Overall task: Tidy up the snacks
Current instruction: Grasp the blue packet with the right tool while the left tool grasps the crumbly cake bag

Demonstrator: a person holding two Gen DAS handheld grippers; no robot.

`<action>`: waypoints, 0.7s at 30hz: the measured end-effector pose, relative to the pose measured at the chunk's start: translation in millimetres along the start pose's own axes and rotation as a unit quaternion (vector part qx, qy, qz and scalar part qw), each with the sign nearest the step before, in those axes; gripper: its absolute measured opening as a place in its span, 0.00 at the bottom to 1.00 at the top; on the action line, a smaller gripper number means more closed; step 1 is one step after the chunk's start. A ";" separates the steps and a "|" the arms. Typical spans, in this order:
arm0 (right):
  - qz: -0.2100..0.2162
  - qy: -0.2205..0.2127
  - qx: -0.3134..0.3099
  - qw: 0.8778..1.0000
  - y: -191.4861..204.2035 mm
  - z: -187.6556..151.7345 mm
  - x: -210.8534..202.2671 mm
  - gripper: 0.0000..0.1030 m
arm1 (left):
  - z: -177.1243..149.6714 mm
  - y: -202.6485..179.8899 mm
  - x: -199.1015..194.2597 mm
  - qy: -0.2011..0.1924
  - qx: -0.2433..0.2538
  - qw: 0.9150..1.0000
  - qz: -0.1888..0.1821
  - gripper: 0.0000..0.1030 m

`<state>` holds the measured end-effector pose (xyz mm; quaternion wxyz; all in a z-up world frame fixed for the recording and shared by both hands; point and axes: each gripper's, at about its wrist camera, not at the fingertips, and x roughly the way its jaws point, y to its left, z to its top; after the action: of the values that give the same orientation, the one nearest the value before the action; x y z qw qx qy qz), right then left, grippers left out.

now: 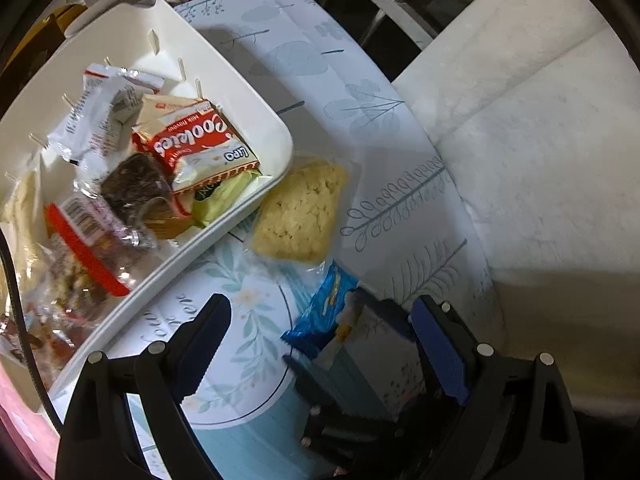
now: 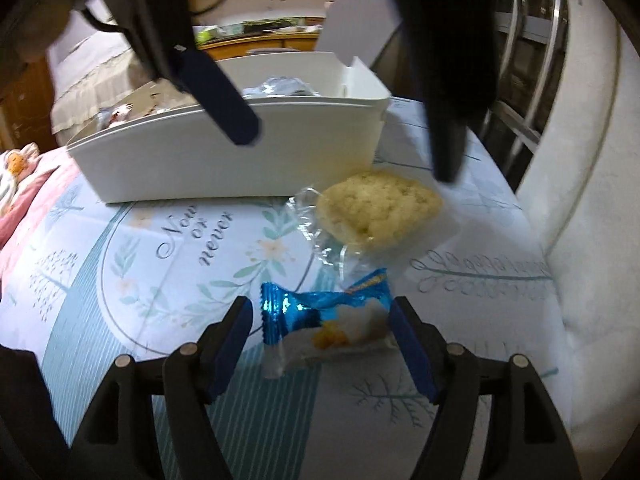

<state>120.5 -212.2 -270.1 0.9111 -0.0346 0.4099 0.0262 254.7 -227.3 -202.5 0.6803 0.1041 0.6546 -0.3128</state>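
The blue packet (image 2: 326,322) lies on the bedsheet (image 2: 132,264), directly between the pads of the right gripper (image 2: 320,344). Its long axis runs across the gap from pad to pad, with the crimped blue end toward the left pad. The jaws stand open, and I cannot see either pad pressing the wrapper.

The left gripper (image 1: 324,344) hangs above with its jaws wide and empty. In the right wrist view its 2 fingers (image 2: 224,92) frame the bin (image 2: 224,160) and the rice cake (image 2: 378,210).

The rice cake sits just beside the bin's near corner, beyond the blue packet. So the right hand is nearer the blue packet and the left hand nearer the rice cake. The bin, already holding several snacks, lies ahead and to the left of both.
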 end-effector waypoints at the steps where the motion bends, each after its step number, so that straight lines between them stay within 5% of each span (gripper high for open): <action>1: 0.004 -0.002 -0.009 1.000 1.3 -0.3 0.5 0.69 | 0.5 0.4 2.2 -0.004 -0.005 1.000 -0.002 0.88; 9: 0.040 0.013 -0.043 0.998 -0.5 -0.1 11.1 0.68 | 1.2 9.6 24.8 -0.032 -0.048 0.998 -0.016 0.88; 13: 0.045 0.016 -0.054 0.997 -7.3 -4.0 10.8 0.57 | 3.5 14.3 31.3 -0.048 -0.069 0.996 -0.015 0.88; 21: 0.075 0.042 -0.087 0.992 -19.2 -8.5 5.0 0.49 | 14.6 15.1 45.7 -0.072 -0.100 0.992 0.000 0.88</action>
<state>118.9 -231.9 -278.6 0.8820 -0.0834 0.4455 0.1288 272.9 -236.8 -248.5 0.7328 0.0131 0.6317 -0.2526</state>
